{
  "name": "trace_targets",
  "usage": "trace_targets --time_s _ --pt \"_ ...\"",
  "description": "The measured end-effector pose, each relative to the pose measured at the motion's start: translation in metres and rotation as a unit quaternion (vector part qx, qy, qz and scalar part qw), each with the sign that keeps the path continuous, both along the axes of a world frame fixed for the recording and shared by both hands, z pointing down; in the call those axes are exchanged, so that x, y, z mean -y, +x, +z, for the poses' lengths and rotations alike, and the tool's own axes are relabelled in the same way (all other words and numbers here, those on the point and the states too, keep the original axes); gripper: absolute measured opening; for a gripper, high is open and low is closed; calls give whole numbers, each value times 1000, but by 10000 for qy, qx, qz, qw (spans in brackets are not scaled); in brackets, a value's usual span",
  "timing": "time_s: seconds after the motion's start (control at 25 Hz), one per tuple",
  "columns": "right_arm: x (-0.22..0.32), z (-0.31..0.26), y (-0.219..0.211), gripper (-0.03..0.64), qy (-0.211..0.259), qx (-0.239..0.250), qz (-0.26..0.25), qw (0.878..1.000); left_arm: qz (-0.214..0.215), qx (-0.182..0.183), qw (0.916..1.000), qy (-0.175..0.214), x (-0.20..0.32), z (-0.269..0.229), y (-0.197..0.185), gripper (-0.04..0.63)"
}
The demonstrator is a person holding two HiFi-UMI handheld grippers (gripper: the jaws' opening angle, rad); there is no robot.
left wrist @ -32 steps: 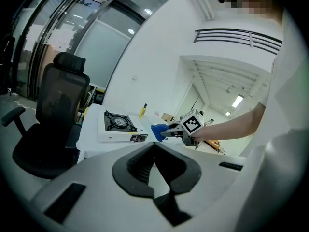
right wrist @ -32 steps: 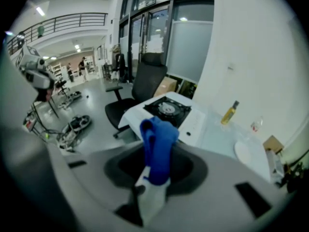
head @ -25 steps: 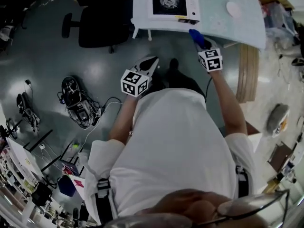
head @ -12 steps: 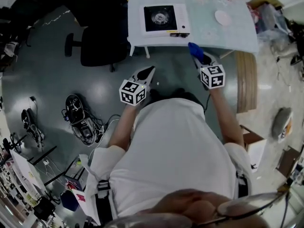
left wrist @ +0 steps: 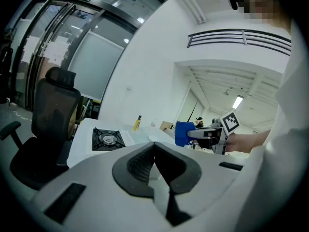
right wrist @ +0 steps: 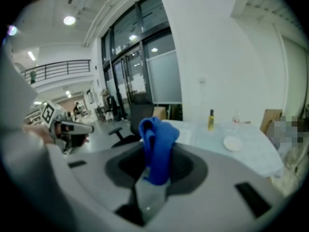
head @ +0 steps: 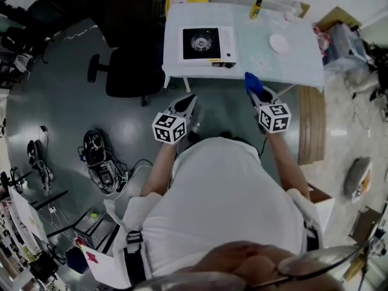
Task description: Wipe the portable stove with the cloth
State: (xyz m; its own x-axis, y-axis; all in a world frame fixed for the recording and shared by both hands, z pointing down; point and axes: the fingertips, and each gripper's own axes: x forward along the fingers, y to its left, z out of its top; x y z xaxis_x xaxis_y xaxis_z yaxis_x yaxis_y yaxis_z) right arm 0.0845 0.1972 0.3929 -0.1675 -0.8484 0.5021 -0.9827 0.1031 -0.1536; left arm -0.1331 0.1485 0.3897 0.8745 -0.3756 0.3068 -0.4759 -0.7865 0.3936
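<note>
The person (head: 224, 205) stands on the grey floor (head: 73, 114), facing a white tabletop (head: 254, 59), with both claws held in the air short of its near edge.

Left claw (head: 191, 98): the jaws are pressed together, tip against tip, and nothing sits between them. The left gripper view confirms this, with the two dark pads meeting at the centre line. The marker cube faces up toward the head camera.

Right claw (head: 255, 91): the jaws pinch a blue cloth (head: 251, 82). In the right gripper view the cloth (right wrist: 157, 144) stands upright out of the jaws in a folded bunch, with its lower part clamped between the pads. In the head view the cloth lies just short of the tabletop's near edge.

Portable stove (head: 206, 44): it rests flat on the left part of the tabletop, close to the near edge. It has a black top with a round burner at the centre and a white panel along its right side. It is well apart from both claws, and the cloth does not touch it.

Other items on the tabletop: a white plate (head: 279, 42) to the right of the stove, and a small bottle (head: 256, 8) near the far edge. A black office chair (head: 130, 47) stands on the floor just beside the tabletop's left end
</note>
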Motion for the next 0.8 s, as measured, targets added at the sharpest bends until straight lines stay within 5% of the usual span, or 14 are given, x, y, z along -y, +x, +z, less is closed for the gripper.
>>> trace_targets --time_s 0.8 --pt "-15 -38 21 123 582 -95 -36 9983 -238 -205 9991 289 2 -41 17 32"
